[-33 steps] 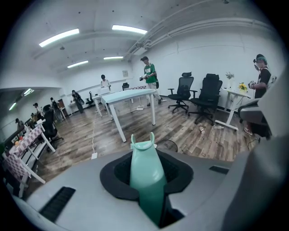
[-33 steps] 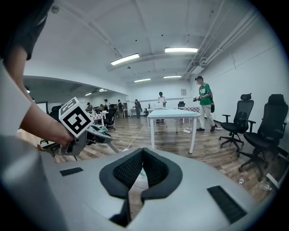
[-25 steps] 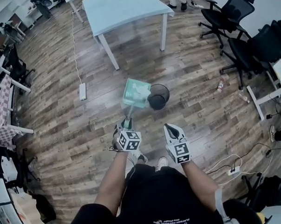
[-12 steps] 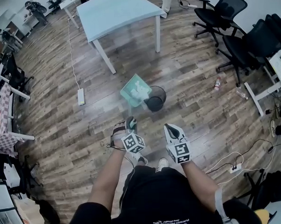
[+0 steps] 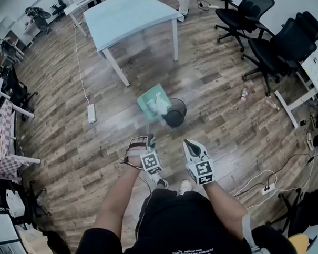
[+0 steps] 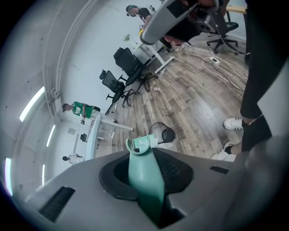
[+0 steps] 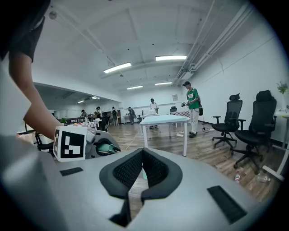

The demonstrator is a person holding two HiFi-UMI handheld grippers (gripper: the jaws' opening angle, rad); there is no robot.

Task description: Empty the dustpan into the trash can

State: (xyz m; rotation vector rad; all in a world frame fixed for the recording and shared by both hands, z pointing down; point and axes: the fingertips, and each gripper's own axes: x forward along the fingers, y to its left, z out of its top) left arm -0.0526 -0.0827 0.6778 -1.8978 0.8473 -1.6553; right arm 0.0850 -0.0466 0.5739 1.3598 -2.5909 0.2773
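A green dustpan (image 5: 157,104) with white scraps in it hangs tilted over the left rim of the black mesh trash can (image 5: 174,113) on the wood floor. My left gripper (image 5: 149,145) is shut on its long green handle (image 6: 145,173), which runs up between the jaws to the dustpan's pan (image 6: 143,143), just left of the trash can (image 6: 163,134). My right gripper (image 5: 189,145) hovers beside it to the right, jaws shut with nothing between them. In the right gripper view the pads (image 7: 156,169) meet at the tip, and the left gripper's marker cube (image 7: 70,143) shows at left.
A light blue table (image 5: 128,14) stands beyond the can. Black office chairs (image 5: 271,45) line the right side. A power strip (image 5: 91,113) and its cord lie at left, a bottle (image 5: 244,95) and cables (image 5: 267,187) at right. My shoes (image 5: 183,186) are below the grippers.
My left hand has rolled and drifted a little, turning the dustpan so it tips toward the trash can. The right gripper has stayed put.
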